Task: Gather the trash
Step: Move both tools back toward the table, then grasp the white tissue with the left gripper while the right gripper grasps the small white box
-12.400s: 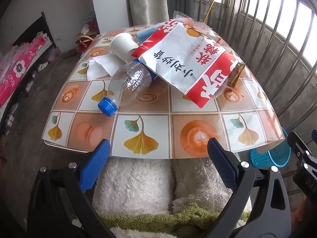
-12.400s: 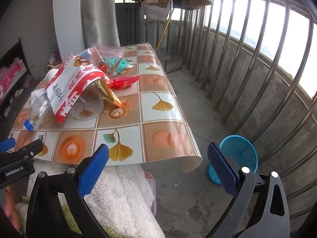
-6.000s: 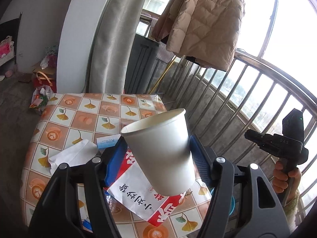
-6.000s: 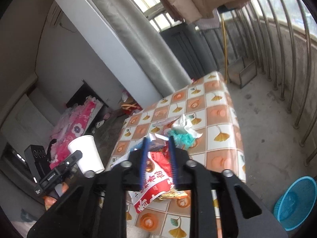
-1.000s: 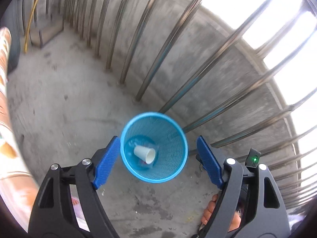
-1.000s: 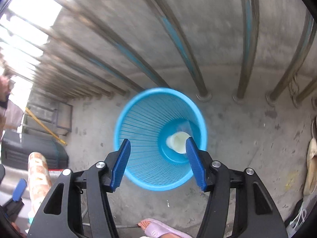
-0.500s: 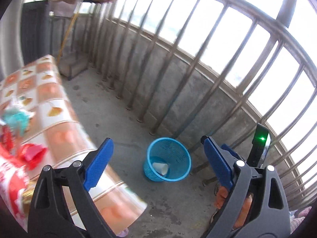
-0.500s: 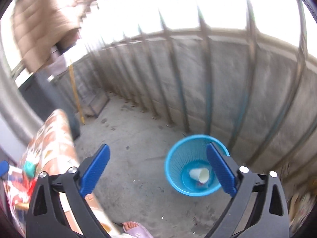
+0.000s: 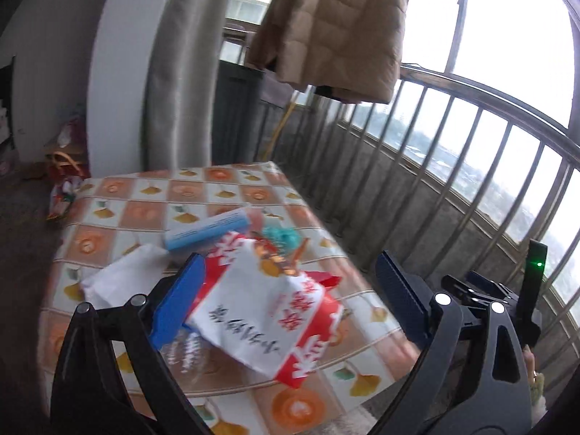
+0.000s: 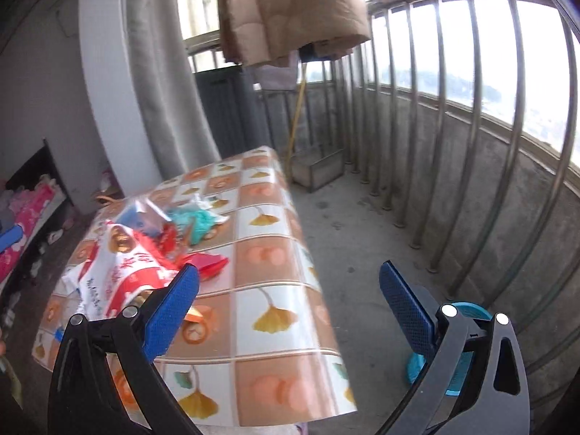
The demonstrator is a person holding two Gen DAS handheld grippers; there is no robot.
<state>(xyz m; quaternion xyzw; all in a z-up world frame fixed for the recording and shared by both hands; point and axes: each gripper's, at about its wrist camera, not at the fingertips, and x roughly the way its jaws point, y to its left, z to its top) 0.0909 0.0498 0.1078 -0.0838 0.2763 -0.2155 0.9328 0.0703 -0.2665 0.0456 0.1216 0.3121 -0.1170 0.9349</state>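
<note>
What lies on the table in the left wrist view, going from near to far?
Clear plastic bottle → red and white snack bag → teal wrapper → blue packet.

The red-and-white snack bag (image 9: 264, 311) carries large white Chinese characters on red and smaller dark ones on white, too blurred to read.

**Setting: enclosed balcony of a high-rise home**

We note a concrete floor (image 10: 366, 253) bounded by a metal railing (image 10: 446, 116), with distant town visible beyond. A padded coat (image 9: 333, 29) hangs drying overhead; a curtain (image 9: 181, 72) marks the doorway indoors. We record a table under a ginkgo-print oilcloth (image 10: 268, 253) strewn with snack wrappers (image 9: 261, 311), and a blue wastebasket (image 10: 460, 373) on the floor.
</note>
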